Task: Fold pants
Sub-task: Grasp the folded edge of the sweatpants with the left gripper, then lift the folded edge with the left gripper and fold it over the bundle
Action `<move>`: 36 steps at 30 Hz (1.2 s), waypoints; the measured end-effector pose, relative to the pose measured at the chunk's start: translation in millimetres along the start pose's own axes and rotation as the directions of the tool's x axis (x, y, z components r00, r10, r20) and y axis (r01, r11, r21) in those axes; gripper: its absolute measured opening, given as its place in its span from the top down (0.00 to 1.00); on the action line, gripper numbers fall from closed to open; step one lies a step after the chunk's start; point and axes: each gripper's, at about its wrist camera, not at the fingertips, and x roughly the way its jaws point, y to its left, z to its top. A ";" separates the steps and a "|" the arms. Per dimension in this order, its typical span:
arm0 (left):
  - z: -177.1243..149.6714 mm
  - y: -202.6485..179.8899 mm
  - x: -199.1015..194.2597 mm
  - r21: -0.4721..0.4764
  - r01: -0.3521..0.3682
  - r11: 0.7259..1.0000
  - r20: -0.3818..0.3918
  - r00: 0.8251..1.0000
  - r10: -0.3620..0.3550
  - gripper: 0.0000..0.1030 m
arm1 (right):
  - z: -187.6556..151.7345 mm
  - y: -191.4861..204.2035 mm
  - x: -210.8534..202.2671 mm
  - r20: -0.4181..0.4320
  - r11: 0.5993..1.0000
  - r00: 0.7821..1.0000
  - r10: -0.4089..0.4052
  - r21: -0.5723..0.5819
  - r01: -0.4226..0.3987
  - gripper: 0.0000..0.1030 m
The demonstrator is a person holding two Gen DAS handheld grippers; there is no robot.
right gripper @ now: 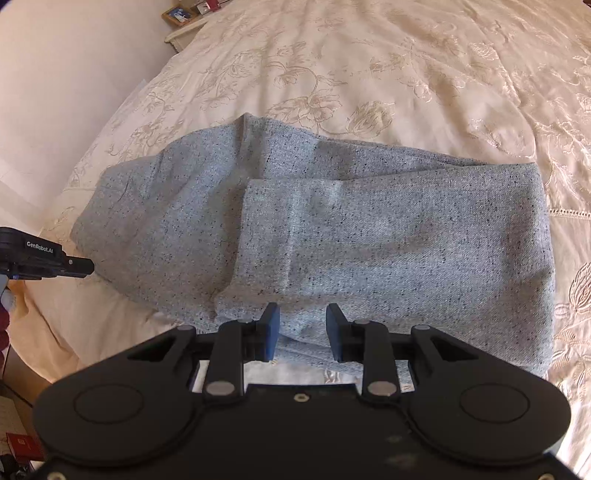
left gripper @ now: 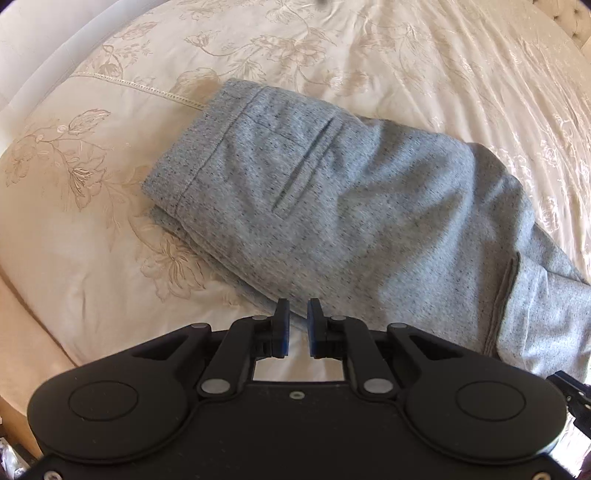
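Left gripper is being held above the near edge of the pants, pointed steeply down; its fingers are standing a narrow gap apart with nothing between them, only bedspread and pant edge showing below. No cloth is being pinched.

Right gripper is being held likewise over the near edge of the pants; its fingers are parted more widely, and nothing is gripped. Cloth is seen through the gap, but the pads are not pressing on it. Judged: both grippers are being kept clear and empty so that the fold lies undisturbed.

The pants, grey flecked knit, are lying on the bed, on a cream bedspread with an embroidered flower pattern. They are lying folded into a thick, roughly oblong bundle: in the right view an upper layer with a straight edge is lying over a lower one, and in the left view the waistband end with a pocket slit is lying uppermost, with a second layer showing beneath its near corner. Edges are not squarely aligned; one side is bulging. Judged: the fold is largely made, and tidying or one further fold may be remaining.

The left gripper's body is seen at the left margin of the right view, beside the bundle's end and apart from it.

Farther off, the bedspread is running on, rumpled but bare. A framed picture is standing on furniture beyond the bed's far corner.
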 end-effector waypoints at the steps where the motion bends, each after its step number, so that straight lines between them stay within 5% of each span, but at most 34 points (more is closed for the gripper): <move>1: 5.6 8.5 1.4 -0.009 0.016 1.000 0.003 1.000 -0.016 0.83 | 0.0 6.3 0.0 0.005 1.000 1.000 -0.005 0.016 0.005 0.70; 5: 24.5 39.2 9.1 -0.047 0.066 0.997 0.024 0.998 -0.065 0.49 | 1.6 30.0 6.9 0.023 0.998 0.999 -0.030 0.054 0.029 0.70; 9: 36.4 61.3 32.7 -0.039 0.104 0.994 -0.008 0.994 -0.105 0.48 | 5.7 50.6 15.5 0.035 0.992 0.997 -0.074 0.102 0.070 0.70; 14: 36.3 82.1 64.2 -0.070 0.168 0.983 -0.048 0.984 -0.171 0.35 | 8.1 68.4 24.3 0.037 0.984 0.993 -0.115 0.140 0.109 0.70; 24: 45.9 85.8 76.7 -0.052 0.258 0.965 0.012 0.966 -0.258 0.26 | -1.6 87.1 32.6 0.005 0.974 0.986 -0.166 0.156 0.163 0.70; 32: 63.3 105.9 82.9 -0.205 0.285 0.936 0.098 0.958 -0.270 0.27 | -4.2 91.3 26.2 0.011 0.970 0.982 -0.190 0.155 0.186 0.70; 36: 67.1 99.9 77.2 -0.183 0.254 0.950 0.105 0.966 -0.238 0.44 | -2.9 88.2 25.4 0.019 0.968 0.978 -0.207 0.152 0.202 0.70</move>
